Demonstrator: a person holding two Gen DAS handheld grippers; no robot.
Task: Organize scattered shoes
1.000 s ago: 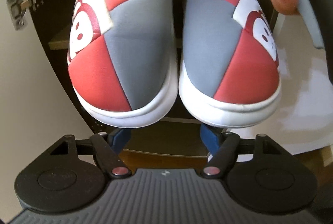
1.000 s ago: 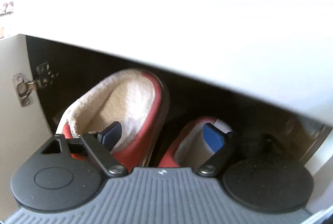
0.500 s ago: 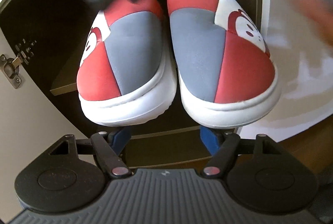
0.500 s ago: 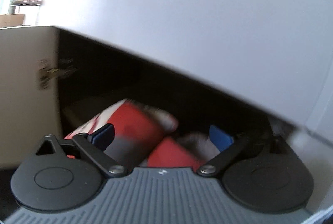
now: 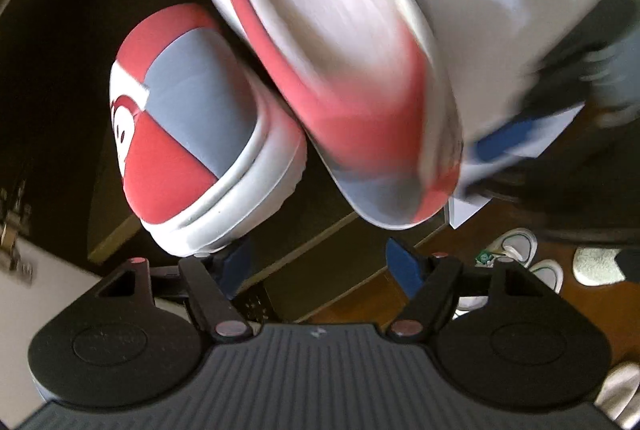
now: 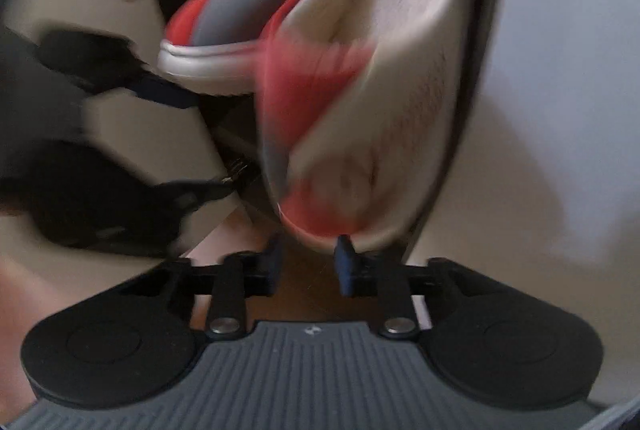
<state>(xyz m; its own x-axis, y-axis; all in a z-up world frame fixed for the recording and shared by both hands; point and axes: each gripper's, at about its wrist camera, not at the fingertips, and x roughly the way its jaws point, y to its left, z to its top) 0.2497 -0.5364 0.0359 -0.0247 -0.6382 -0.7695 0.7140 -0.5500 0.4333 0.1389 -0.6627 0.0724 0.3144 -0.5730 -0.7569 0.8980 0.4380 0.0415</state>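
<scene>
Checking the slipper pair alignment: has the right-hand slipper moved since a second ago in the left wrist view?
Yes. The right slipper has tipped over, lining now facing the camera, leaning onto the left slipper, judged against the dark cupboard opening.

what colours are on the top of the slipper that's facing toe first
Red and grey panels with a white patch, on a white sole; the slipper shows best in the left wrist view.

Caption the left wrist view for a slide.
Left gripper open beneath one red-and-grey slipper; a second, blurred slipper tilts against it.
</scene>
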